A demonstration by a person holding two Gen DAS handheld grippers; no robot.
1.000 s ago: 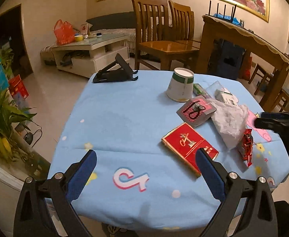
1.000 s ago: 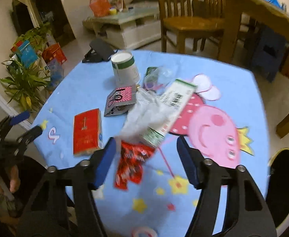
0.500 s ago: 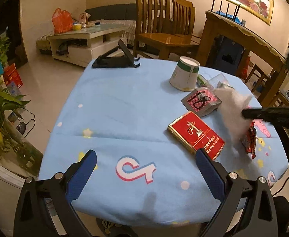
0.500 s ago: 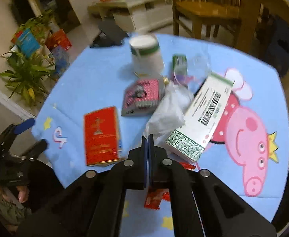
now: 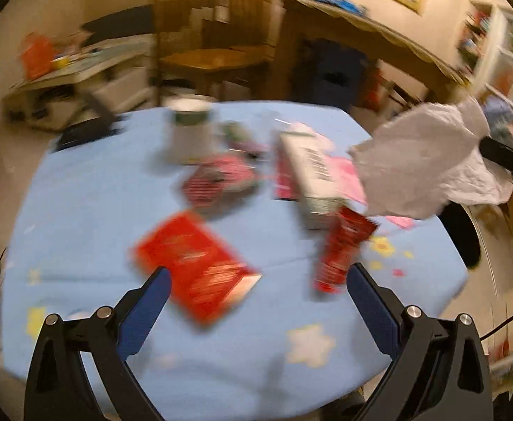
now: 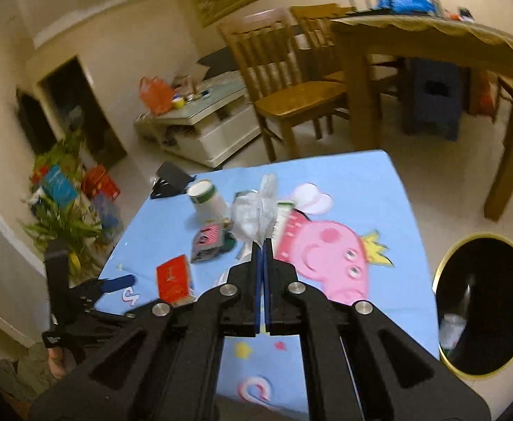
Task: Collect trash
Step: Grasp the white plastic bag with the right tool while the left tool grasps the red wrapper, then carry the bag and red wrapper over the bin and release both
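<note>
— Since the crumpled white plastic bag (image 5: 428, 168) weighs next to nothing, do we trust the hold we have on it?

— We think so. Our right gripper (image 6: 262, 245) has its jaws pressed fully together on a pinch of the film, and the bag hangs in the air off the right edge of the surface (image 5: 91, 182), clear of everything lying on it. It is soft and limp, so it will sag and sway; we judge a bunched fold a safer place to nip than a single thin edge, which could slide out.

— And the bin?

— The round dark bin with a gold rim (image 6: 484, 301) stands on the floor just right of the surface. The bag looks an easy drop there, though it may cling to the pads.

— What about our left gripper (image 5: 256, 301)?

— Its jaws stand wide apart with nothing between them, hovering over the near edge. The red packet (image 5: 196, 270) lies flat just beyond it; it looks stiff and thin, so we would take it across its narrow sides. The red wrapper (image 5: 340, 245) to its right is crinkly and light, easy anywhere. The long white carton (image 5: 309, 172) and the white cup (image 5: 189, 129) farther off seem rigid but light; both are blurred.
</note>
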